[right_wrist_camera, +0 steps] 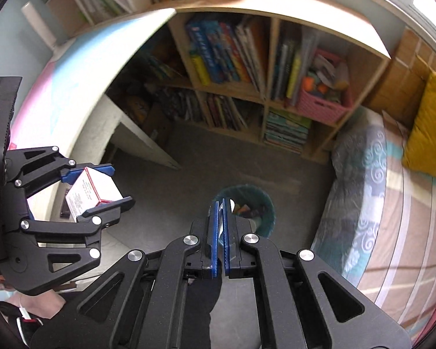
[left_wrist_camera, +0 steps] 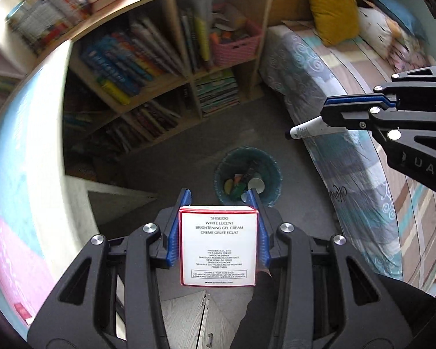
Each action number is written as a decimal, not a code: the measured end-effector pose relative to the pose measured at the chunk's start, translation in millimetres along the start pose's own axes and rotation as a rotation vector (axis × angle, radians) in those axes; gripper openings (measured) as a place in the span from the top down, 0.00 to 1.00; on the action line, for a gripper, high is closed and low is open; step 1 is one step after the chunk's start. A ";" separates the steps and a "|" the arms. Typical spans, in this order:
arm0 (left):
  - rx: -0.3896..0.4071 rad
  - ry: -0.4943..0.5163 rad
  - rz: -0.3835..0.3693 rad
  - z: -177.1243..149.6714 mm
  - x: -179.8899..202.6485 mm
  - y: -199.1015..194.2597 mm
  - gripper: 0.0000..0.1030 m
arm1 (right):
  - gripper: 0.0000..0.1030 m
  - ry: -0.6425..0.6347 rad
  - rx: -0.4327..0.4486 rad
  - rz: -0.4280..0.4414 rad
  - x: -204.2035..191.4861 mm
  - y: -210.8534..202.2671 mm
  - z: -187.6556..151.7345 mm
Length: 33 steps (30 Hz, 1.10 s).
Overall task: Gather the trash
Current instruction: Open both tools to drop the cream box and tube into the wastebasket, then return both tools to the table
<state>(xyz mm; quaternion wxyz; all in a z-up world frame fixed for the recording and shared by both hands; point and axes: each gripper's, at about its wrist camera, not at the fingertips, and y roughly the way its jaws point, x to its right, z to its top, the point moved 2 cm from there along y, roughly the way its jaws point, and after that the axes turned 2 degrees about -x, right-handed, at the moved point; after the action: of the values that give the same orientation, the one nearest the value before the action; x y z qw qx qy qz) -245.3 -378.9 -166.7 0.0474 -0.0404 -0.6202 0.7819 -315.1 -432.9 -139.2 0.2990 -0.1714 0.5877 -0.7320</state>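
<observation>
Two grippers are loaded: our left gripper [left_wrist_camera: 219, 203] is clamped on a white cream box [left_wrist_camera: 219, 248], and our right gripper [right_wrist_camera: 220, 203] pinches a marker [left_wrist_camera: 306, 129]. Ahead of and below both fingertips, the teal trash bin [left_wrist_camera: 271, 171] stands on the floor, already holding scraps.

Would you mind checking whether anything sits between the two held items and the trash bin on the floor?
Nothing visible blocks the way. The left gripper holds the white cream box and the right gripper holds the marker, both over open floor, with the teal trash bin open-topped below them.
</observation>
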 end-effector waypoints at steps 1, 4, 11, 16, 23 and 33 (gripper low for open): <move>-0.005 0.015 -0.004 3.1 4.6 2.8 0.63 | 0.97 0.014 -0.002 -0.001 4.6 0.3 -2.2; -0.017 0.051 -0.019 10.9 17.0 9.0 0.63 | 0.97 0.050 -0.007 -0.003 15.6 1.5 -8.9; -0.056 0.125 -0.026 23.5 37.2 25.9 0.55 | 0.91 0.123 -0.021 0.015 34.9 4.3 -17.1; -0.063 0.180 0.024 30.0 49.0 31.9 0.25 | 0.44 0.169 0.010 0.027 47.7 1.7 -15.8; -0.084 0.168 0.030 27.9 42.0 34.6 0.24 | 0.44 0.189 -0.004 0.023 58.0 6.7 -13.0; -0.077 0.092 0.039 16.6 15.8 25.7 0.23 | 0.40 0.157 -0.010 0.030 44.0 9.1 -8.8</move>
<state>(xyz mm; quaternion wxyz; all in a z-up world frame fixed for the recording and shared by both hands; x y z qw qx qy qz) -263.6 -398.8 -188.1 0.0589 -0.0901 -0.6460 0.7557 -351.8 -455.6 -154.6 0.2620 -0.1060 0.6156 -0.7356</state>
